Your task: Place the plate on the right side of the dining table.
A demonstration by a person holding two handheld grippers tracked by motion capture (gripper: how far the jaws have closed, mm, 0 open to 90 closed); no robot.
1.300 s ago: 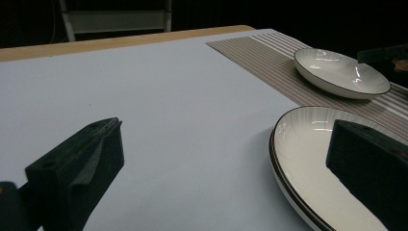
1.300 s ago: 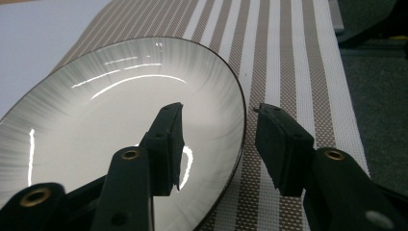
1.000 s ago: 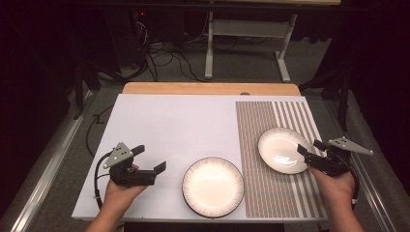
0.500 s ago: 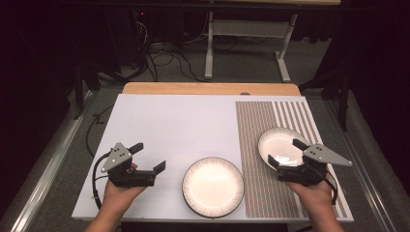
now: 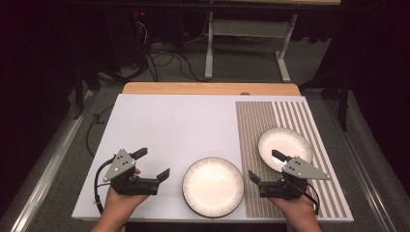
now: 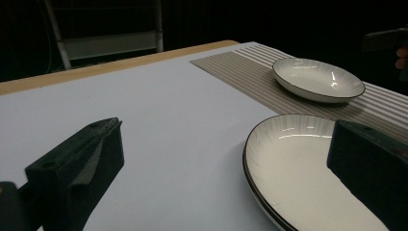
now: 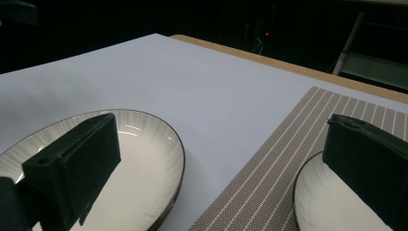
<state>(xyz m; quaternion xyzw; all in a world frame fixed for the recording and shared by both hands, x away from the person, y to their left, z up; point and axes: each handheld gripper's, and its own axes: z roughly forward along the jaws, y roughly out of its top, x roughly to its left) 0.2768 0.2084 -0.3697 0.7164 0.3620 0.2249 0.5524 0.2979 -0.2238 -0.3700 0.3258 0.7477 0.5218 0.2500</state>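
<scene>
A large white plate with a dark rim [image 5: 212,187] [image 6: 308,168] [image 7: 144,159] lies on the white board near its front edge. A smaller white plate [image 5: 285,141] [image 6: 317,79] [image 7: 312,202] rests on the striped placemat [image 5: 256,125]. My left gripper [image 5: 152,163] [image 6: 226,144] hovers left of the large plate, open and empty. My right gripper [image 5: 264,166] [image 7: 221,144] sits between the two plates, over the placemat's near part. Its jaws have just been opening and stand wide with nothing between them.
The white board [image 5: 174,125] covers a table whose wooden edge [image 5: 208,88] shows at the back. Beyond it are a dark floor with cables and a metal frame [image 5: 241,34]. The far right gripper shows at the left gripper view's top right [image 6: 385,41].
My right gripper left the small plate's right rim and moved left and nearer, between the two plates. The small plate stayed on the placemat. My left gripper kept still.
</scene>
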